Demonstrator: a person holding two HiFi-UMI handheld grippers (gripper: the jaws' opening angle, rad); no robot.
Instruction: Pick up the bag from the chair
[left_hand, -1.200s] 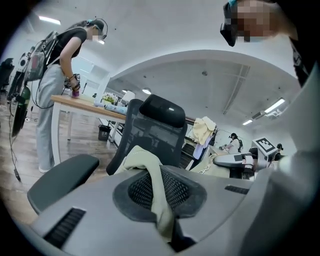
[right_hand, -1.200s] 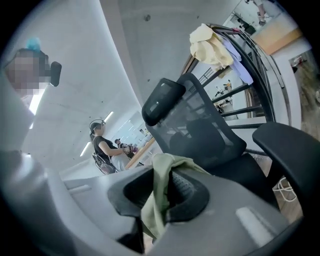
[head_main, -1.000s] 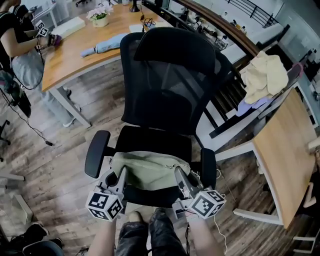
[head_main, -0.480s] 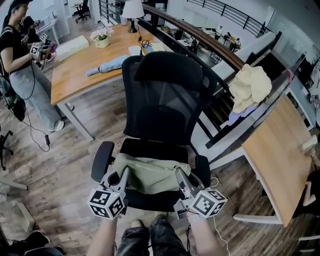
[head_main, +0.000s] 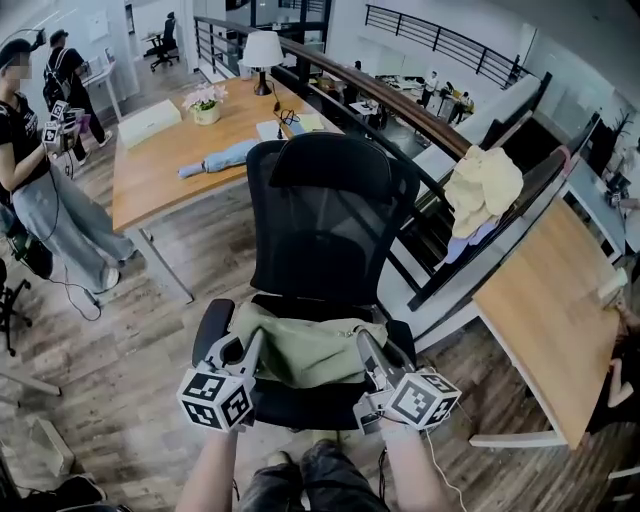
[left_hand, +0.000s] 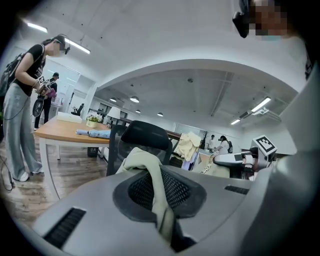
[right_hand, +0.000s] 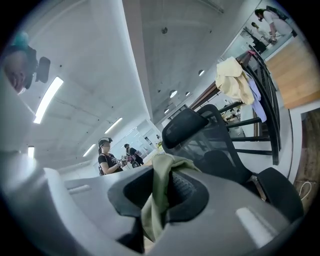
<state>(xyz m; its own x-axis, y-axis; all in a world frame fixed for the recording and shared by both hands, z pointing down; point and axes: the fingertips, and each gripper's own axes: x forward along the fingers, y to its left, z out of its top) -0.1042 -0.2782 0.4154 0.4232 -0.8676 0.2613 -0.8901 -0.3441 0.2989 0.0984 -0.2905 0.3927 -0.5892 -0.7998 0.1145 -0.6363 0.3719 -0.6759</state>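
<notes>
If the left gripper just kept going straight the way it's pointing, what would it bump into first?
The left gripper is clamped on the green bag; past that cloth, the black chair's backrest stands ahead, so probably that, though depth is hard to judge.

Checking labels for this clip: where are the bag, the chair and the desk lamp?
bag (head_main: 310, 350), head view, middle of its green fabric.
chair (head_main: 330, 228), head view, mesh backrest.
desk lamp (head_main: 262, 48), head view, white shade.

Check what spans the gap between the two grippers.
In the head view, the olive bag spans it; the left gripper and right gripper each pinch its fabric.
</notes>
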